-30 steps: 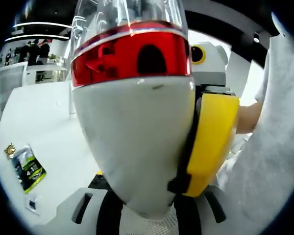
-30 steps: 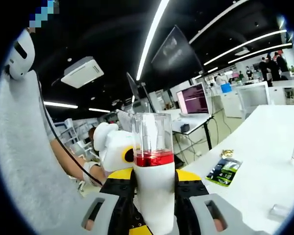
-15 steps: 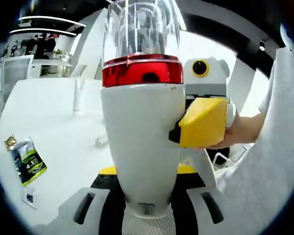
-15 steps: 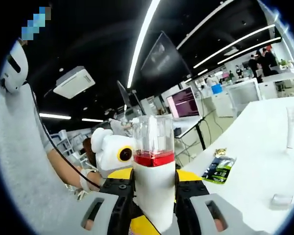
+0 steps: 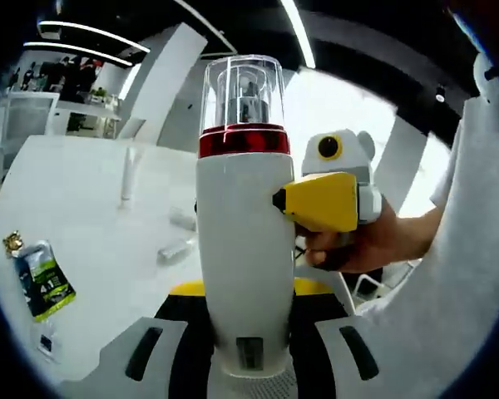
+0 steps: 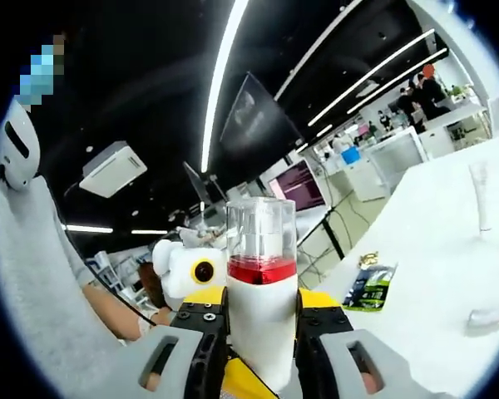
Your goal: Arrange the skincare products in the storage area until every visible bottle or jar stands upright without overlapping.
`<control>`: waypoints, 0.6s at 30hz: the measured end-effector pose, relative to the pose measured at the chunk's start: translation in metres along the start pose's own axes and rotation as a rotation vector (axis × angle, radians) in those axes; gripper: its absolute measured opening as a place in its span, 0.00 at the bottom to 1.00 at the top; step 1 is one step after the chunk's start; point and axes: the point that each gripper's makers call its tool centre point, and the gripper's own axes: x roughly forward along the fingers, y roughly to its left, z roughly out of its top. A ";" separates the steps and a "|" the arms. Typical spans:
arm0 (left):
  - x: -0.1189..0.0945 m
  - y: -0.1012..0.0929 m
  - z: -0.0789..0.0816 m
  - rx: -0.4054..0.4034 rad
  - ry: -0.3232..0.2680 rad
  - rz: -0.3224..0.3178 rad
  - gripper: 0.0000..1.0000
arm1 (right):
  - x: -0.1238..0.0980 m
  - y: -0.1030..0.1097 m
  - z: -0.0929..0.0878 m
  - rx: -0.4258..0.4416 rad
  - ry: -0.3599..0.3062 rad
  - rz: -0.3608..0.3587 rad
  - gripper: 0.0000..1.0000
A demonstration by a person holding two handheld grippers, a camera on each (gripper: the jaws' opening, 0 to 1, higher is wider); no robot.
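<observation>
Above table (image 5: 83, 191), bottle (image 5: 244, 249) now farther from left tool.

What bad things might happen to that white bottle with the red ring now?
1. Both tongs, the left tongs and the right tongs, seem to pinch the white bottle in the air. If they pull differently, it might slip and fall.
2. On the white table a small tube appears to lie flat near a standing tube. Putting the bottle down carelessly might knock them.

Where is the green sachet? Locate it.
The green sachet lies flat on the white table, low left in the left gripper view, left of the bottle.
</observation>
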 end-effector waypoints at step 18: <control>-0.010 0.011 0.000 0.117 -0.007 0.062 0.29 | 0.014 0.010 -0.007 -0.140 0.118 0.063 0.25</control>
